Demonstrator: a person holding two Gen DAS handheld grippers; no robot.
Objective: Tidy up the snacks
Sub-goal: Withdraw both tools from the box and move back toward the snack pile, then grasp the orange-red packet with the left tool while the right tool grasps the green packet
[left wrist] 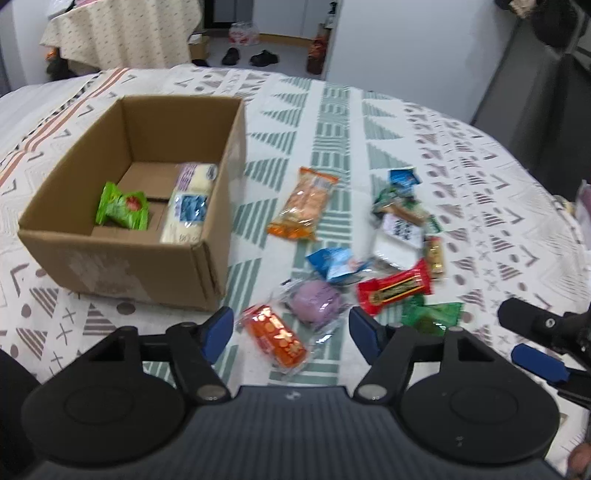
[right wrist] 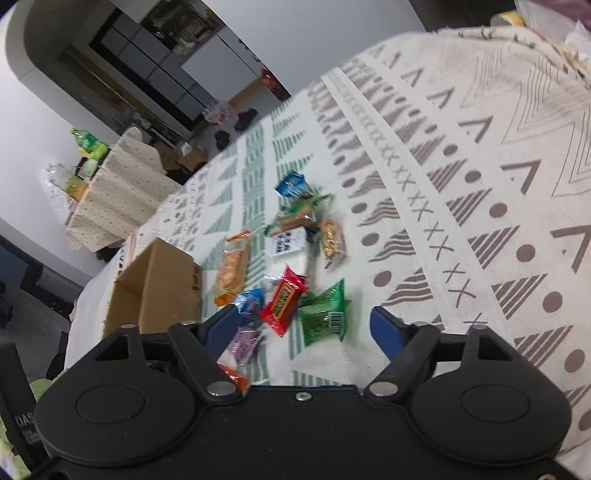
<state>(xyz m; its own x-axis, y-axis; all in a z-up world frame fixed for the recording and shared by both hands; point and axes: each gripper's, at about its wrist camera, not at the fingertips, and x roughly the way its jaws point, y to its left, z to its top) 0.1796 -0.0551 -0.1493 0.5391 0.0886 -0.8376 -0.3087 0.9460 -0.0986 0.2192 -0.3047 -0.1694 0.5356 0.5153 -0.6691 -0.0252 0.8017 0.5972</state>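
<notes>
An open cardboard box (left wrist: 122, 266) stands on the patterned tablecloth at the left, holding a green packet (left wrist: 122, 206) and white wrapped packs (left wrist: 190, 203). Loose snacks lie to its right: an orange cracker pack (left wrist: 304, 208), a blue packet (left wrist: 334, 264), a red bar (left wrist: 393, 290), a purple snack (left wrist: 316, 302) and an orange-red packet (left wrist: 277, 339). My left gripper (left wrist: 291, 328) hangs open just above the orange-red and purple ones, its pads clear of both. My right gripper (right wrist: 304, 325) is open over the green packet (right wrist: 325, 317) and red bar (right wrist: 282, 302), touching neither.
More snacks are heaped further back around a white pack (left wrist: 397, 236) and a yellow one (right wrist: 332, 238). The table's far edge curves behind the box. Beyond it are a second cloth-covered table (left wrist: 122, 33) and shoes (left wrist: 264, 57) on the floor.
</notes>
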